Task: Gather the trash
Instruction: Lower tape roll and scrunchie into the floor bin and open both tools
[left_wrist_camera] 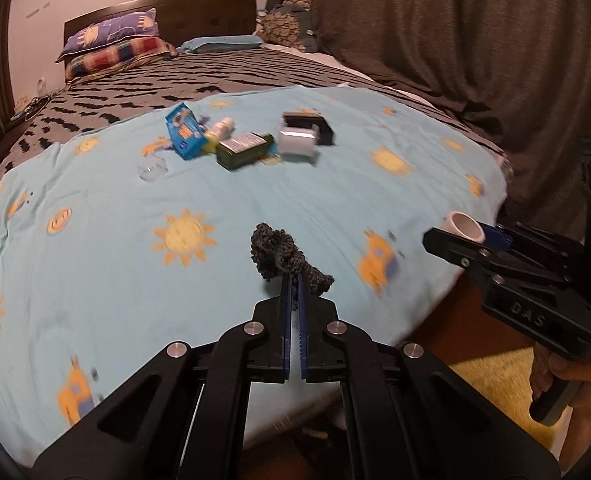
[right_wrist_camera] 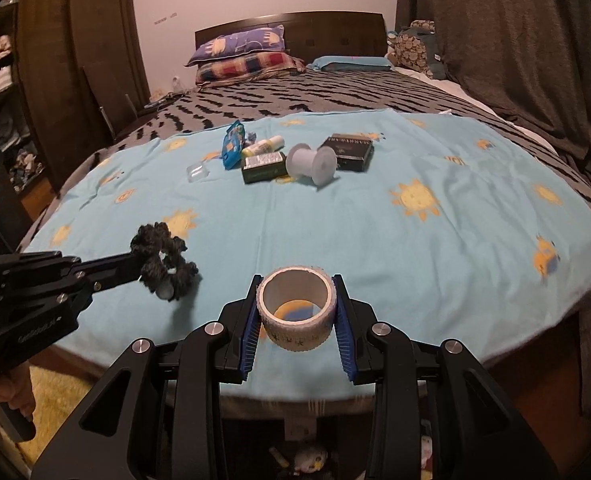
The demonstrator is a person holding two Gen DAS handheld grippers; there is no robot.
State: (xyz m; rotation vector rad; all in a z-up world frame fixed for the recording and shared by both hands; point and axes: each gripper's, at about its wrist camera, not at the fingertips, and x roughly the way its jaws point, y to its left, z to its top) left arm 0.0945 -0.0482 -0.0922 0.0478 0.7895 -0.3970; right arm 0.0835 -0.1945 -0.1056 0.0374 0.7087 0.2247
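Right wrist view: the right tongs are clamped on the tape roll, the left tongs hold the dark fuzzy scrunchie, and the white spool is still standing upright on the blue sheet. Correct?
One thing is off: the white spool is lying on its side, not upright; the right wrist view shows it. The rest holds: the right tongs clamp the tape roll, the left tongs hold the scrunchie, and the spool is on the blue sheet.

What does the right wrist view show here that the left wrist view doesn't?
Only the right wrist view: the wardrobe with folded clothes, and the tape roll's full open ring between the right gripper's pads. Only the left wrist view: the left gripper from behind, shut on the dark scrunchie. Both: the blue sheet, the trash pile with the empty spool, and the pillows.
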